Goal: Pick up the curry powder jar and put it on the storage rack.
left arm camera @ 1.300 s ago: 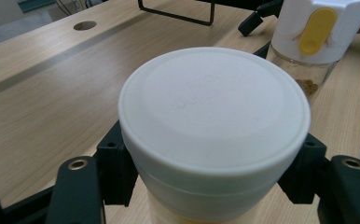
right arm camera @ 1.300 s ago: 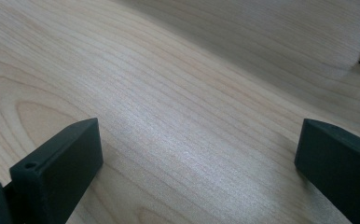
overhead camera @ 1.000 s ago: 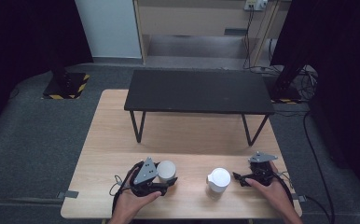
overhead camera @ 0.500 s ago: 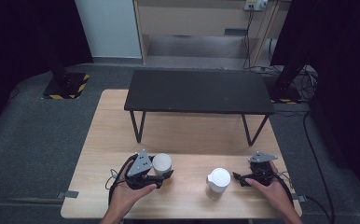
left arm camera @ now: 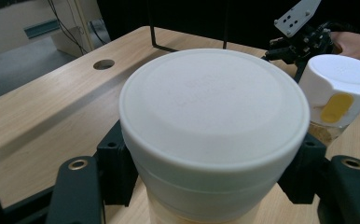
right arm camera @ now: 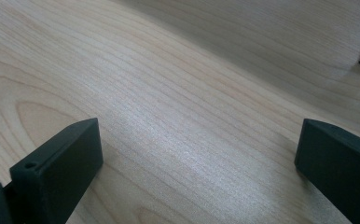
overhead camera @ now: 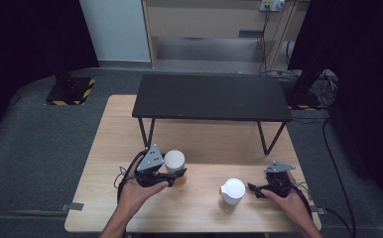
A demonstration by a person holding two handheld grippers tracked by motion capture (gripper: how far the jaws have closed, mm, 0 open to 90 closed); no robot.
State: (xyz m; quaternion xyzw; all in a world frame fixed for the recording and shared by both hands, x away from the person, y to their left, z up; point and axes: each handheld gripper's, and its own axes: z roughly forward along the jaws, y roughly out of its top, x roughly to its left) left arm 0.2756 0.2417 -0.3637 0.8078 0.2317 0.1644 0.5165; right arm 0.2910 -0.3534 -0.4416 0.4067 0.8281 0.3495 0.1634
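Jar (overhead camera: pixel 174 166) with white lid upright, long axis vertical, clamped between left tongs (overhead camera: pixel 178 173) above wooden surface (overhead camera: pixel 204 148) | flip-cap jar (overhead camera: pixel 230 194) upright just beside right tongs (overhead camera: pixel 253 190), apart | right tongs spread wide, holding nothing.

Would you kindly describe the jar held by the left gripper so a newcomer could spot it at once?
On the pale wooden table, look in front of the small black table, toward the near left. There the left gripper clamps a jar with a plain white round lid. The other jar, standing free, has a flip-top cap with a yellow tab.
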